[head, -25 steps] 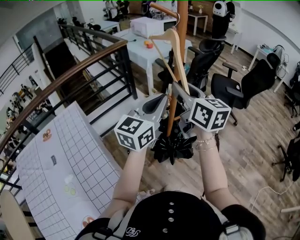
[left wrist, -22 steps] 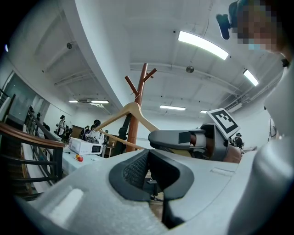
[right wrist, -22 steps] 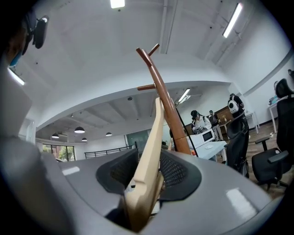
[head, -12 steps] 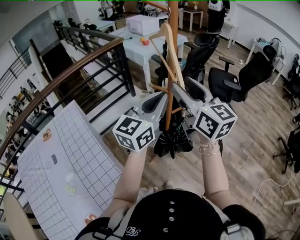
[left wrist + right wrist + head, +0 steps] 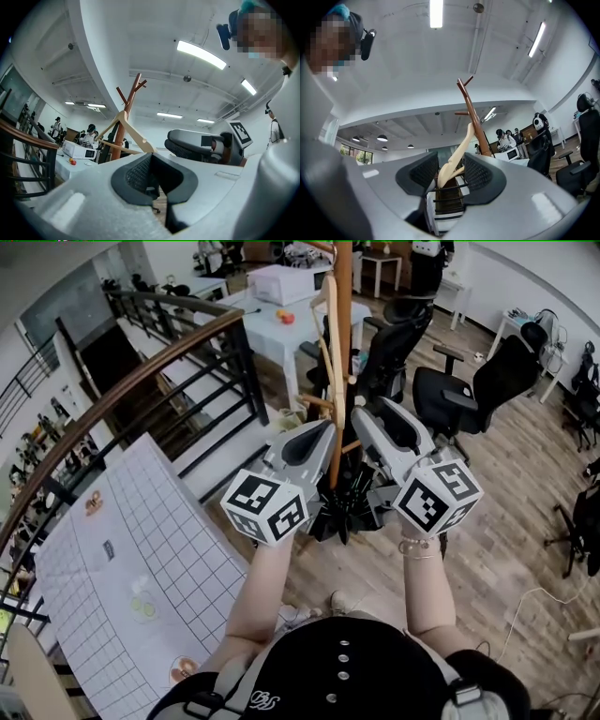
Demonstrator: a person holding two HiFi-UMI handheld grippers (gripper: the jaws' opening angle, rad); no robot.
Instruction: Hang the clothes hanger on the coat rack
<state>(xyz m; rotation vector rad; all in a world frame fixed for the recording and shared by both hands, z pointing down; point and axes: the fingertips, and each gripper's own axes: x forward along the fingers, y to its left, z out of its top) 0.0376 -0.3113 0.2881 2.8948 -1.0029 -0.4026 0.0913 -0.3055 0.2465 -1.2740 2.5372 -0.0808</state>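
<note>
The brown coat rack [image 5: 341,352] rises straight ahead, and the pale wooden hanger [image 5: 327,338] hangs on it, almost edge-on. My left gripper [image 5: 322,430] sits just left of the pole, open and empty [image 5: 152,180], with the hanger [image 5: 132,135] and rack [image 5: 127,116] off to its left. On the pole's right is my right gripper [image 5: 362,414]. Its jaws [image 5: 450,176] stand apart and are closing. The hanger's lower end [image 5: 452,165] shows in the gap, and neither pad presses on it.
A curved stair railing [image 5: 141,381] runs along the left, above a grid-patterned sheet [image 5: 141,549]. Behind the rack stands a white table [image 5: 258,329] with a box [image 5: 281,282]. Black office chairs [image 5: 483,395] stand at the right. A black bundle [image 5: 352,512] sits at the rack's base.
The right gripper let go of the hanger, and both grippers drew back toward me. The hanger stays on the rack and has swung nearly edge-on.
</note>
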